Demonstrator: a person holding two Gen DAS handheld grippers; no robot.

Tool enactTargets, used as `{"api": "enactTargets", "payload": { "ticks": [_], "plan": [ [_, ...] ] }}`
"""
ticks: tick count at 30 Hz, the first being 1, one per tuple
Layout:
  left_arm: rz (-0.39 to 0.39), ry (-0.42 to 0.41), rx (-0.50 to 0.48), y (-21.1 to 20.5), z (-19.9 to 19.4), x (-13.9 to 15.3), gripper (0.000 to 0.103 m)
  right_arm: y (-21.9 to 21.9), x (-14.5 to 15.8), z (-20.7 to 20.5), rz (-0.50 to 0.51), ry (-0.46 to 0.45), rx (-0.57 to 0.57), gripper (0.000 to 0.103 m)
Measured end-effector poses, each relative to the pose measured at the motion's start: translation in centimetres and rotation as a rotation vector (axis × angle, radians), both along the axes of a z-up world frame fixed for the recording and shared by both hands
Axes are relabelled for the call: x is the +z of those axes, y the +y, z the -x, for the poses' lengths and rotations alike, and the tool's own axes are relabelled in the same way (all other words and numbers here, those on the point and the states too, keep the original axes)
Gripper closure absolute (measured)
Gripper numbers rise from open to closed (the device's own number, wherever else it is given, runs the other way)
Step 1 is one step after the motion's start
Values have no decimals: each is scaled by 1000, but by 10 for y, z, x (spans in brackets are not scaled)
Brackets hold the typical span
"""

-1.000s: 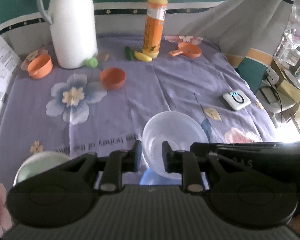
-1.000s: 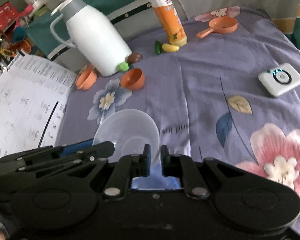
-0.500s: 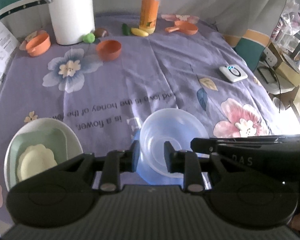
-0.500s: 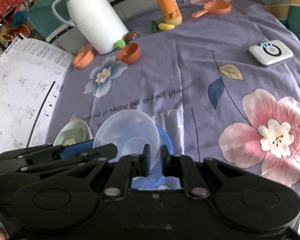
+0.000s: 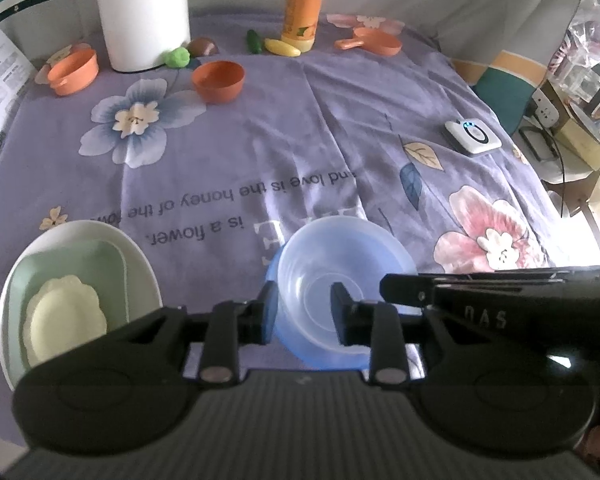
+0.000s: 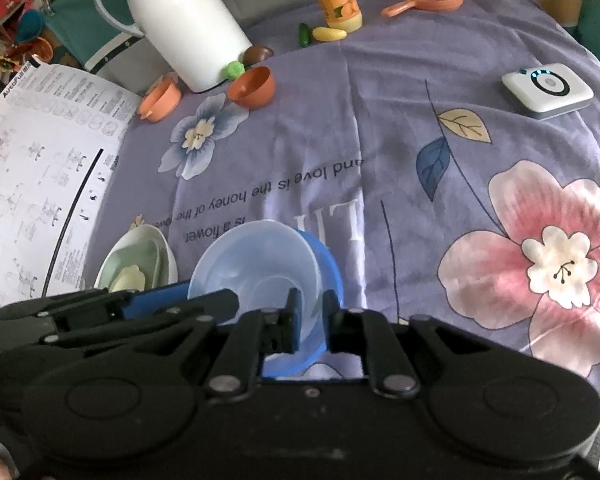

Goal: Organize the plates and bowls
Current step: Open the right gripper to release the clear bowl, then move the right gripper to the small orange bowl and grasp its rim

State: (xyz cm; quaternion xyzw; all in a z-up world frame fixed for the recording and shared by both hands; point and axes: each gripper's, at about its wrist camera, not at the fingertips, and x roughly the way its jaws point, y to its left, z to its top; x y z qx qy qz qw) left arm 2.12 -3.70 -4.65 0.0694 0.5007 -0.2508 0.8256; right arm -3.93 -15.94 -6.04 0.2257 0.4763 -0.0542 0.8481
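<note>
Left wrist view: the translucent bowl (image 5: pixel 346 276) sits nested in a blue bowl (image 5: pixel 320 356) on the purple cloth (image 5: pixel 260 140). The left claw (image 5: pixel 304 312) has just been opening, pads off its rim; the right claw (image 6: pixel 309 320) pinches the opposite rim. The bowl looks light, thin, slippery plastic; best held by the rim.

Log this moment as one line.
translucent clear plastic bowl nested in blue plastic bowl | left gripper opening, straddling rims | right gripper clamps rims
</note>
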Motion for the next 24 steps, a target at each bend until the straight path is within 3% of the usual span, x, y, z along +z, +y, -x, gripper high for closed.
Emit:
{"api": "enactTargets", "payload": {
  "ticks": [4,9,11,12,13,14,15,17,24],
  "plan": [
    [6,-1,15,2,0,-1,66,-4,1,1,-7,1,-8,87],
    [43,-7,49,13,0,9,53,-11,7,5,-34,-22,-39,71],
    [62,-22,68,19,1,16,42,-13,11,7,-43,-38,-52,57],
    [72,-35,82,23,1,20,32,-15,14,9,-44,-50,-59,53],
    [78,-52,97,28,2,23,20,-17,18,11,-38,-66,-67,42],
    [79,-66,107,30,1,26,15,-19,21,13,-31,-77,-75,31],
    [77,-80,116,33,1,28,9,-21,24,15,-22,-87,-82,26],
    [68,-91,121,35,-1,30,8,-22,28,16,-8,-102,-84,16],
    [53,-109,106,37,1,30,0,-22,36,20,60,-120,-84,0]
  ]
}}
